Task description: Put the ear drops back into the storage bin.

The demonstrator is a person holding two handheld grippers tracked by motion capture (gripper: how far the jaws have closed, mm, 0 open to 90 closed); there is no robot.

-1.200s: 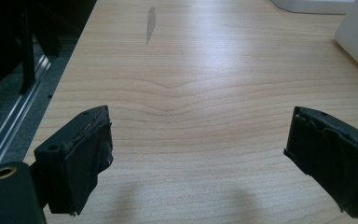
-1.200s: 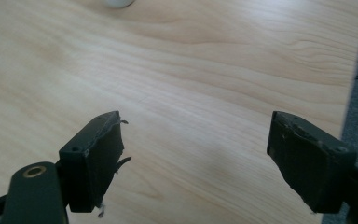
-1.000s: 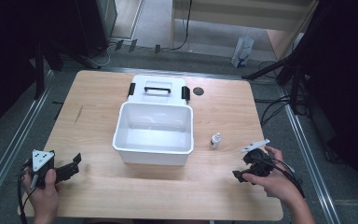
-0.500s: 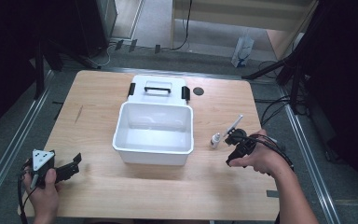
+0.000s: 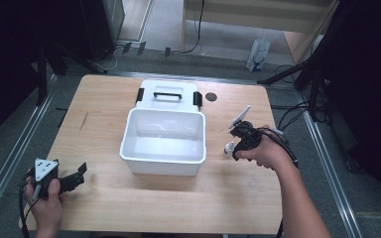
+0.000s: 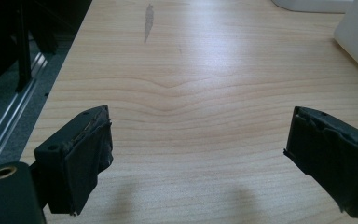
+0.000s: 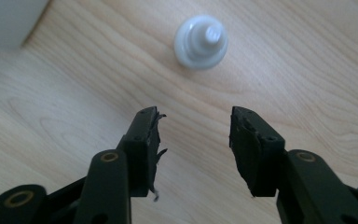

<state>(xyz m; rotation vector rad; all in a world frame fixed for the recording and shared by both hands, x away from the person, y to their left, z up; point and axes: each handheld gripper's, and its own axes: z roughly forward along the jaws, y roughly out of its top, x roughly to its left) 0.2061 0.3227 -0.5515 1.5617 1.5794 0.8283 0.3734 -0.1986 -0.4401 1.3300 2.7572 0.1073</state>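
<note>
From my remote station, the wooden bench (image 5: 104,124) reads left to right like this: my left gripper (image 5: 67,182) sits low at the near-left corner, held in a hand (image 5: 47,208) with the grey three-cornered plate on top, its fingers (image 6: 81,154) wide apart over bare wood and gripping nothing (the left gripper view catches a grey smudge on the bench farther ahead). At centre stands an open white bin (image 5: 164,141), its interior looking empty from above, with its white lid (image 5: 168,94) lying flat just behind it, black handle up and a black latch at each side. A small dark disc (image 5: 211,96) lies on the bench right of the lid. Just right of the bin stands a small white bottle (image 5: 228,148), upright, its cap seen from above in the right gripper view (image 7: 201,41). My right gripper (image 5: 238,145) is near that bottle, its fingers (image 7: 144,140) apart and not touching it.
</note>
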